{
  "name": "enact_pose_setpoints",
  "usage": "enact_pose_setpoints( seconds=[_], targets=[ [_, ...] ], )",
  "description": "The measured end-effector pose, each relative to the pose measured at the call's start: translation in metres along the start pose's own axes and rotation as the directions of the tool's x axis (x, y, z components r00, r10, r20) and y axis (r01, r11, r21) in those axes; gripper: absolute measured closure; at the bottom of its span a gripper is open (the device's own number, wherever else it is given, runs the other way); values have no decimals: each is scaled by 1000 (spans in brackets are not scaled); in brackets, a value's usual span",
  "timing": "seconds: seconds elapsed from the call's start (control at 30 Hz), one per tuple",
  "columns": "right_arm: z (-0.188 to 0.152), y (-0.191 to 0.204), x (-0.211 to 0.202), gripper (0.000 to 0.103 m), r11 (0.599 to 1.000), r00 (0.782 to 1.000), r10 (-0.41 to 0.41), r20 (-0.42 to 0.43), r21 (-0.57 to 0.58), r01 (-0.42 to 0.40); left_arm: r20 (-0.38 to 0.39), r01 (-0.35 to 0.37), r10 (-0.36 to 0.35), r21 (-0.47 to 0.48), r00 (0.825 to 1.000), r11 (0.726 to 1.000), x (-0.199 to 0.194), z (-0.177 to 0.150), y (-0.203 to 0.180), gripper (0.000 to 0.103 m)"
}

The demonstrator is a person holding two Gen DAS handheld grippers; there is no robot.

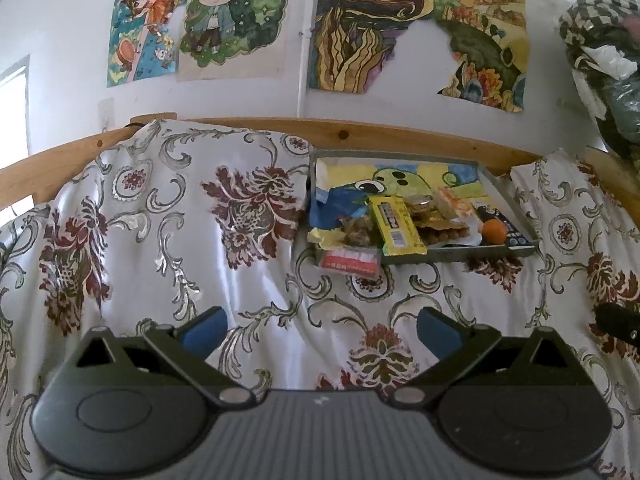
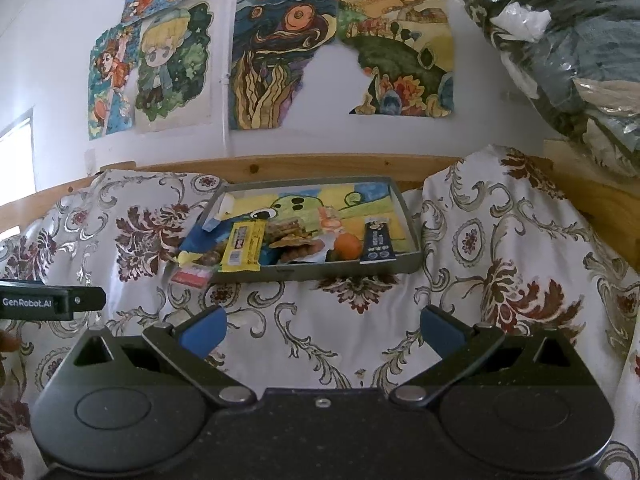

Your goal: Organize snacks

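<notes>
Snacks heaped unsorted in tray [image 2: 408,216], red packet [image 2: 191,276] outside on bed; both grippers [image 1: 320,326] [image 2: 322,330] spread, empty.

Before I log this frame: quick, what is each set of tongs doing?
Left tongs: open, holding nothing, short of the tray.
Right tongs: open, holding nothing.

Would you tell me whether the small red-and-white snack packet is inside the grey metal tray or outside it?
Outside: the small red-and-white snack packet lies on the floral cloth against the grey metal tray front wall.
</notes>
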State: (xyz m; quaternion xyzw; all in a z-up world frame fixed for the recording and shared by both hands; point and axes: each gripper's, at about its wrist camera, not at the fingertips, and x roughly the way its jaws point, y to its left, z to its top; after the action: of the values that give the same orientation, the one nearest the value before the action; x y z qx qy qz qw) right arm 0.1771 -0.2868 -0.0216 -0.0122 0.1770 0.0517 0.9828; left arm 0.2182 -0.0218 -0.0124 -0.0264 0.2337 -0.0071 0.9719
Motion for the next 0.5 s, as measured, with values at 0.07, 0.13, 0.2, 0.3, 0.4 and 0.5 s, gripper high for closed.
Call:
enact_pose_setpoints(
  seconds=[0.07, 0.13, 0.2, 0.3, 0.4, 0.5],
  targets=[
    [-2, 0, 2, 1, 1000, 1000, 0, -6, 0, 0, -3, -2, 2, -1, 1000, 1000, 0, -1, 1, 0],
    [-3, -1, 3, 1, 1000, 1000, 2, -10, 3, -2, -6, -4, 4, -1, 1000, 1000, 1, -2, 1, 0],
    [-4, -1, 4, 1, 1000, 1000, 4, -11, 6, -4, -9, -5, 5, -3, 1000, 1000, 2, -2, 1, 0],
    [-4, -2, 4, 1, 1000, 1000, 4, -13, 5, -4, -13, -2, 2, -10, 1000, 1000, 3, -3, 1, 0],
    [-5, -2, 5, 1, 1000, 1000, 6, -16, 7, -6, -16, -2, 2, -6, 1000, 1000, 3, -4, 0, 0],
    [-7, -1, 6, 1, 1000, 1000, 8, -19, 3, -8, -17, -2, 2, 0, 1000, 1000, 3, -4, 0, 0]
  ],
)
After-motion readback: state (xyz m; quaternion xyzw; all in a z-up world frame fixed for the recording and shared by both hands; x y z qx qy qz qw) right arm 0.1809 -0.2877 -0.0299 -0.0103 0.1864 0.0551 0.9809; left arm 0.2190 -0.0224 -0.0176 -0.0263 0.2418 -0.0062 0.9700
